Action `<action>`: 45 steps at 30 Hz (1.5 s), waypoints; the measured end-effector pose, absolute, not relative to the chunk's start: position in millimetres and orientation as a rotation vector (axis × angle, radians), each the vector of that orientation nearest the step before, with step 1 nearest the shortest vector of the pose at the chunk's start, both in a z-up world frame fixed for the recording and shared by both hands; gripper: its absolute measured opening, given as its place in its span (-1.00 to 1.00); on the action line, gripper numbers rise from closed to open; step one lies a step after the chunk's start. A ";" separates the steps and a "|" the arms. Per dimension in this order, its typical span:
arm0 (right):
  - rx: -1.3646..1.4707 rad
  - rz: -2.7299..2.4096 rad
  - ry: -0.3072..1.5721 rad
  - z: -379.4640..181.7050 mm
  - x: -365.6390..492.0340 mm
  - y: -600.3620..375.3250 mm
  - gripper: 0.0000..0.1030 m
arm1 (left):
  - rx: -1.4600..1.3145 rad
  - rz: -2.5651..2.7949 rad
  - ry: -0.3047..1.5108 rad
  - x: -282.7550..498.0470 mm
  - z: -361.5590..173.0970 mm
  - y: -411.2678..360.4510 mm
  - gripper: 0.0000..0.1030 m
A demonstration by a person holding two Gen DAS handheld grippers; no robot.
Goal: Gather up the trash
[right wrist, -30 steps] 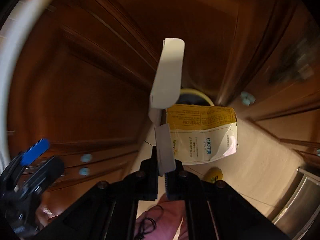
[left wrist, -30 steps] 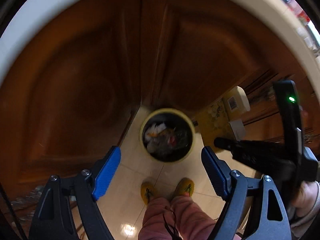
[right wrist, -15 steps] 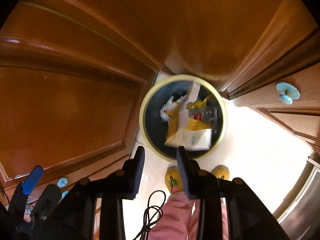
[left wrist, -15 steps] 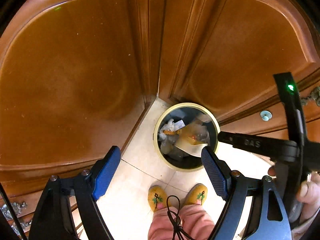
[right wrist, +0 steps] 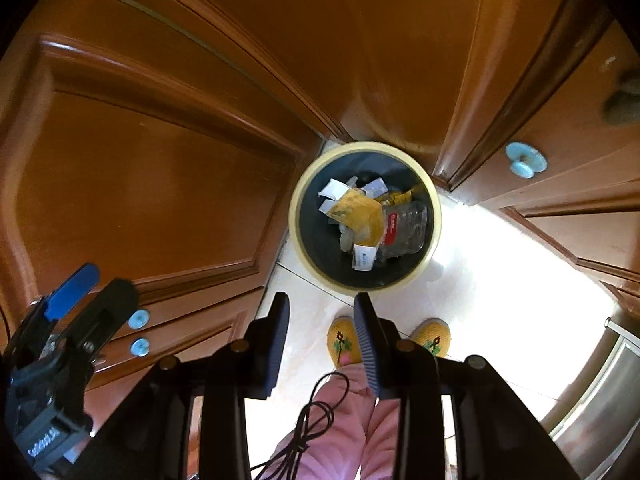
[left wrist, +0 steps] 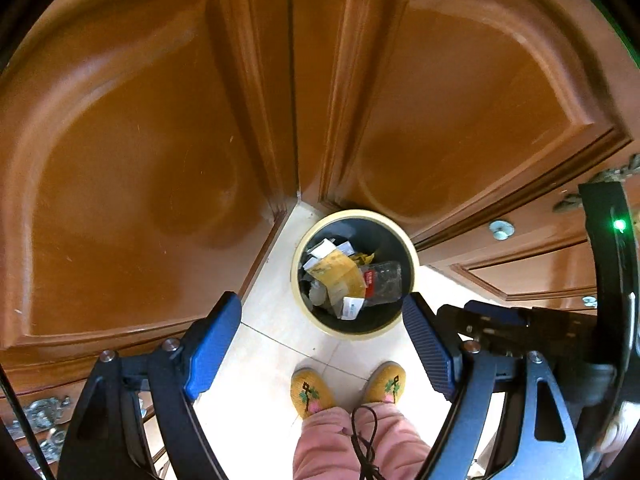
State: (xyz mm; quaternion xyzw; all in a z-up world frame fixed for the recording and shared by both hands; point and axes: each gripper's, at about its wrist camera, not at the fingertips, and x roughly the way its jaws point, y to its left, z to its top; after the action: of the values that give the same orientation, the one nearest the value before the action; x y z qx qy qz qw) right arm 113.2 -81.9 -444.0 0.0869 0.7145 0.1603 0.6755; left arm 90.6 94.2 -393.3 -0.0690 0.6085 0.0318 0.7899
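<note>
A round bin with a cream rim stands on the tiled floor in a corner of wooden cabinet doors. It holds a yellow and white carton, a crushed clear plastic bottle and paper scraps. My left gripper is open and empty, high above the bin's near edge. My right gripper is open and empty, also above the bin's near side; it shows in the left wrist view.
Wooden cabinet doors stand behind and left of the bin. Drawers with pale blue knobs are on the right. The person's yellow slippers stand just before the bin. A steel appliance edge is at lower right.
My right gripper let go of the yellow and white carton, which fell into the bin, and its jaws opened wider. Both grippers now look down on the bin.
</note>
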 end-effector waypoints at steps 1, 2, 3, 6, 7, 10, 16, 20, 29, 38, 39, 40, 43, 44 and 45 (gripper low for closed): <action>0.195 0.365 1.593 -435.2 111.8 -83.7 -0.35 | -0.145 0.064 1.303 91.0 -385.3 91.8 0.58; 0.195 0.368 1.581 -425.6 109.8 -85.3 -0.35 | -0.142 0.060 1.296 91.0 -378.7 89.5 0.58; 0.198 0.371 1.568 -414.2 108.3 -87.9 -0.35 | -0.136 0.057 1.288 91.2 -369.8 87.2 0.58; 0.207 0.372 1.531 -382.2 105.0 -98.6 -0.35 | -0.125 0.043 1.267 91.2 -342.2 81.3 0.59; 0.213 0.369 1.519 -371.2 104.4 -102.8 -0.35 | -0.121 0.038 1.260 90.9 -331.7 78.9 0.60; 0.234 0.361 1.477 -337.1 101.2 -117.0 -0.35 | -0.117 0.019 1.244 90.1 -302.2 72.0 0.66; 0.259 0.345 1.387 -266.4 94.0 -137.9 -0.35 | -0.104 -0.034 1.206 84.6 -236.6 52.6 0.79; 0.270 0.346 1.307 -216.8 90.2 -147.0 -0.32 | -0.088 -0.063 1.173 82.7 -191.7 39.5 0.84; 0.258 0.298 1.074 -95.7 79.8 -166.4 0.06 | -0.053 -0.009 1.013 78.4 -72.6 26.4 0.84; 0.222 0.227 0.909 -12.9 67.2 -179.8 0.30 | -0.050 0.026 0.892 63.4 2.7 10.7 0.98; 0.234 0.225 0.908 -5.0 65.4 -181.6 0.30 | -0.057 0.032 0.890 62.6 6.2 9.9 0.98; 0.236 0.220 0.903 -1.2 63.9 -181.3 0.30 | -0.060 0.040 0.884 60.5 9.2 9.3 0.98; 0.203 0.183 0.895 5.1 58.3 -179.2 0.30 | -0.034 0.056 0.870 55.5 14.2 7.9 0.98; 0.193 0.166 0.888 9.2 54.7 -177.9 0.30 | -0.028 0.055 0.872 55.2 15.6 8.2 0.98; 0.188 0.154 0.882 9.9 53.1 -175.3 0.30 | -0.028 0.055 0.875 54.6 14.6 9.4 0.98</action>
State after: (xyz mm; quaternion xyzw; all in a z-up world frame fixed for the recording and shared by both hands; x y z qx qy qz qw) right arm 53.1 -175.3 9.9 0.0908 0.4256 0.0745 0.8973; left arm 54.6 9.4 14.6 -0.0135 0.4234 0.0265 0.9054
